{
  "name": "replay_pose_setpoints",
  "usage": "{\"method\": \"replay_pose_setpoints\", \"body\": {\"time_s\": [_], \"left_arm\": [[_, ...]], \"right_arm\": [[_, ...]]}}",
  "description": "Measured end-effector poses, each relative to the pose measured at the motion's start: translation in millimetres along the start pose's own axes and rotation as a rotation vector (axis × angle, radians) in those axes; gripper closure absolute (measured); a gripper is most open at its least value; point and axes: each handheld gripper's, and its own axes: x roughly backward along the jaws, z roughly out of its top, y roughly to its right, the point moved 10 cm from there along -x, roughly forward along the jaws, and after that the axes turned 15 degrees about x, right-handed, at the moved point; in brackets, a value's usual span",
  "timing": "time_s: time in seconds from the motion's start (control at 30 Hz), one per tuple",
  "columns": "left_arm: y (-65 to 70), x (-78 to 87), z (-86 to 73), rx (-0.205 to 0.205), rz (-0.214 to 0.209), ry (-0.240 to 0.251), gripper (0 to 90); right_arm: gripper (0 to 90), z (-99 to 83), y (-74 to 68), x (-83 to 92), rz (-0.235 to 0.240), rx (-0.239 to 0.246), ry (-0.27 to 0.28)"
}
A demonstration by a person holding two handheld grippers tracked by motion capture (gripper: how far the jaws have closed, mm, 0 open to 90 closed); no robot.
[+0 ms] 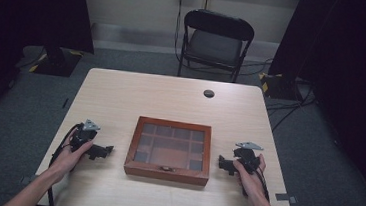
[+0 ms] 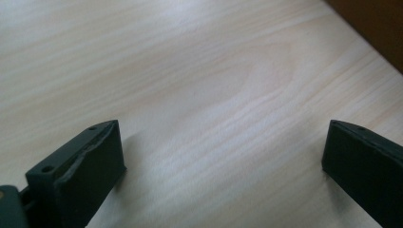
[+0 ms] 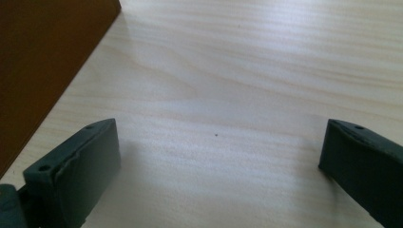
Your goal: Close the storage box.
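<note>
Item: 1 wooden box, lid shut, mid-surface. Left claw and right claw flank it, both released, empty. Best approached level, squarely.

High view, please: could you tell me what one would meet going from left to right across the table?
Left hand-held gripper → wooden box with a glass lid → right hand-held gripper, all on the table.

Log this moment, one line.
left claw: open, empty | right claw: open, empty | wooden box: lid shut, between claws, untouched | table
</note>
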Motion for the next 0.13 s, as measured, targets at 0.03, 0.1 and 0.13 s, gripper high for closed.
{"method": "replay_pose_setpoints", "body": {"time_s": [0.03, 0.1, 0.13], "left_arm": [[-0.2, -1.4, 1.2, -0.010, -0.013, 0.028, 0.0], [-0.1, -1.8, 1.5, -0.005, -0.007, 0.032, 0.0], [-0.1, -1.8, 1.5, -0.005, -0.007, 0.032, 0.0]], "right_arm": [[0.0, -0.1, 0.1, -0.1, -0.003, 0.005, 0.011], [0.0, -0.3, 0.0, 0.0, -0.002, 0.006, 0.011], [0.0, -0.3, 0.0, 0.0, -0.002, 0.006, 0.011]]}}
